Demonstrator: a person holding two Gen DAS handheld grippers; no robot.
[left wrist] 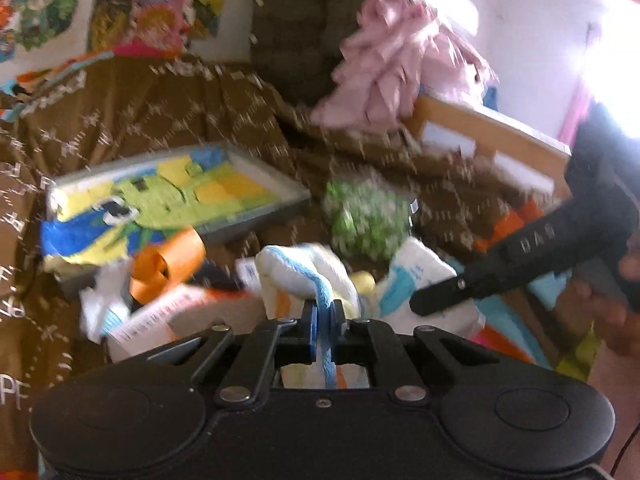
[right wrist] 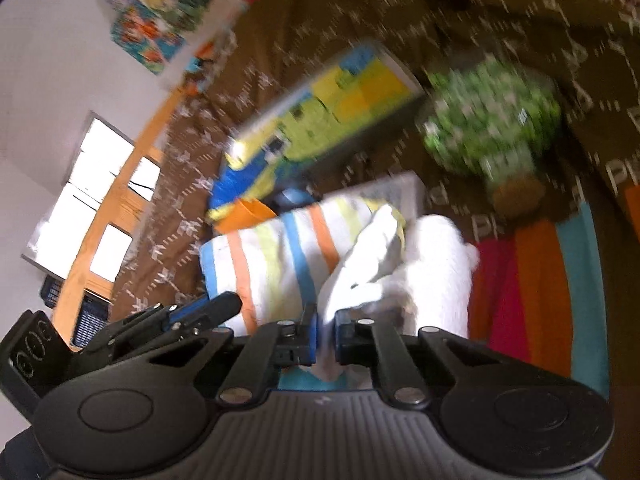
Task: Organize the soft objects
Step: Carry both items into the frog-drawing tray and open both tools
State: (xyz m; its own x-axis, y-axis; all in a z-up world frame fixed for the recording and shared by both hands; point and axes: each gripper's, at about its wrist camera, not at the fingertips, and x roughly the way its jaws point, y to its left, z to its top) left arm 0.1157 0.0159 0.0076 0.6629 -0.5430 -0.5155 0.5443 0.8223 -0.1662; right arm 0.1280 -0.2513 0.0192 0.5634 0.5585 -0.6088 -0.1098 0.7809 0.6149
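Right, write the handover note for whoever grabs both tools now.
Left tool: shut on the striped towel, pinching its blue stripe.
Right tool: shut on the same towel's white edge.
The towel is held between both tools above the brown bedspread, bunched, not folded.
Nearby: green plush, tray holding a yellow-green cloth, pink fabric further back.
Done: towel picked up. Left: fold or place it, then sort the other soft items; the pictures are blurred, so check the grips first.

Brown bedspread (left wrist: 168, 120) carries a tray (left wrist: 256, 204) (grey-rimmed), green plush (left wrist: 366, 216).
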